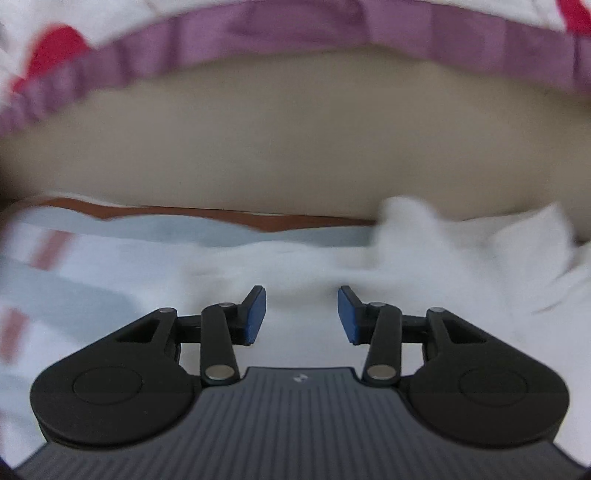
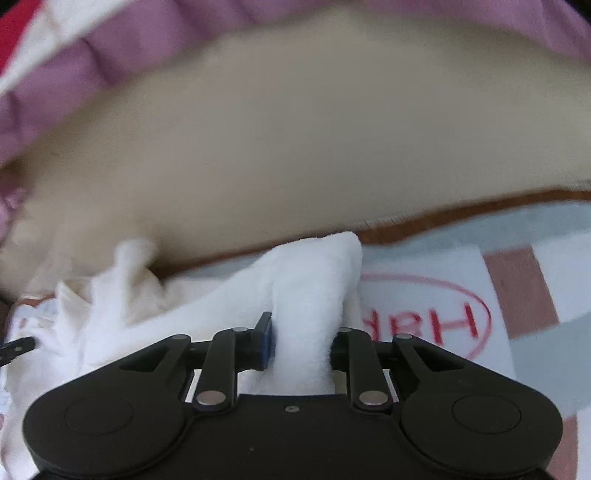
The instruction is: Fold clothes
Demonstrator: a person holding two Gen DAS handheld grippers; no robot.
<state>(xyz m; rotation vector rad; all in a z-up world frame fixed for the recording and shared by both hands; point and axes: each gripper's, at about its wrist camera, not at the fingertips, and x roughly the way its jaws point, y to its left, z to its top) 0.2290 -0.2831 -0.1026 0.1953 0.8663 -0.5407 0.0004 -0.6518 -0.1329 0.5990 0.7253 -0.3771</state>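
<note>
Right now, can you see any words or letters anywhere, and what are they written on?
Red letters inside a red oval, on the white part of the pale blue, white and brownish checked cloth: they appear upside down or mirrored and blurred, perhaps "HBH", not certain.
Small pale mark on the left tool's grey body: too small to read.
Nothing else is written.

Both wrist views look steeply down, close over shared white cloth (image 1: 406, 258)

Home bedroom, likely: beige mattress (image 1: 295, 147), purple-frilled bedding (image 1: 258, 26), striped sheet (image 2: 546, 266).
</note>
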